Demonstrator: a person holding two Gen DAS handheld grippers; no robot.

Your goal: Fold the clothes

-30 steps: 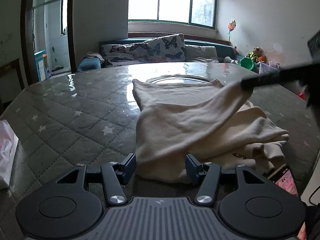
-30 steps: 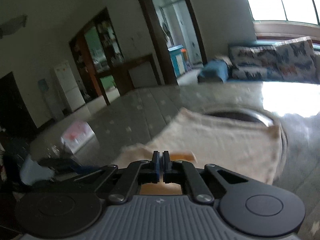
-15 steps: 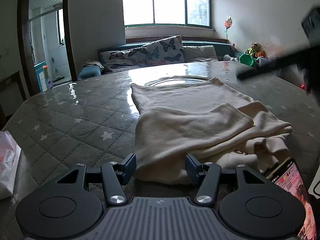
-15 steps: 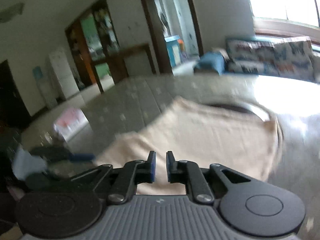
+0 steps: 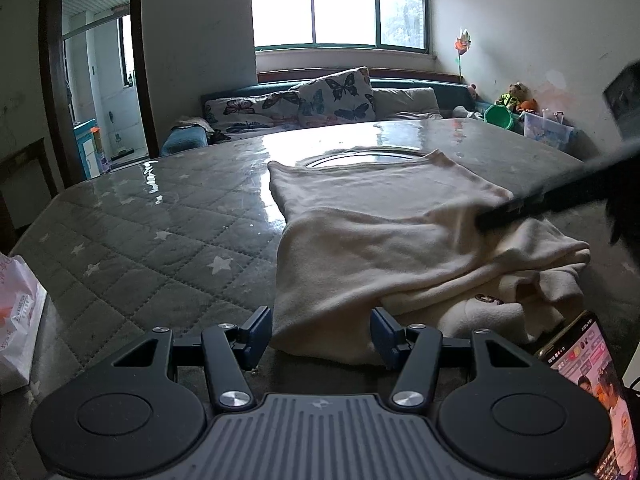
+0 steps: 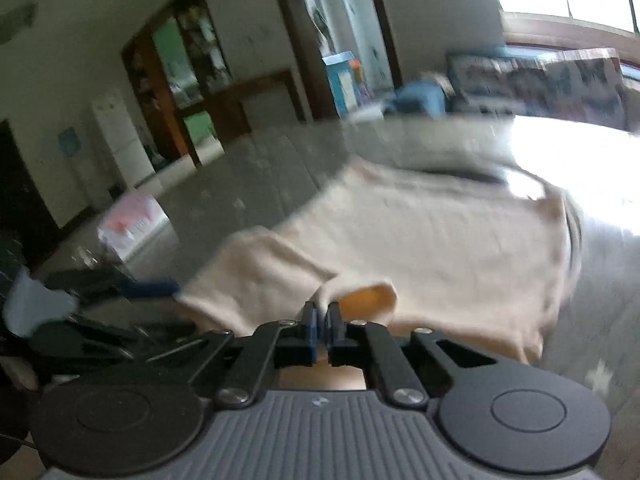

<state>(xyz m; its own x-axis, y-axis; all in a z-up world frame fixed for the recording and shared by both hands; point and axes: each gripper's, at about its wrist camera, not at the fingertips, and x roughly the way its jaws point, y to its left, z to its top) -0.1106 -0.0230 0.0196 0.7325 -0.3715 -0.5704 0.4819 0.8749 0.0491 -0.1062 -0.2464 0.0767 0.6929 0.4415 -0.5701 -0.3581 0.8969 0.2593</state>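
While spread half-folded on table: garment [image 5: 384,240], cream, one flap doubled over its near part
Right gripper [image 6: 320,314]: pinched onto garment's edge, tips nearly touching
Left gripper [image 5: 320,330]: spread wide, straddling garment's near hem, gripping nothing
Table [image 5: 160,240]: quilted grey star cover
Phone [image 5: 588,364]: lit, near right
Bag [image 5: 16,312]: white, near left

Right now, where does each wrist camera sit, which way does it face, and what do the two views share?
Left wrist: sits low at the table's near edge, facing the window and sofa; shows the open left gripper before the cream garment.
Right wrist: sits on the garment's other side, facing the doorway and fridge; shows the right gripper pinching a fold.
Shared: garment, quilted table, white bag, and each other's gripper.
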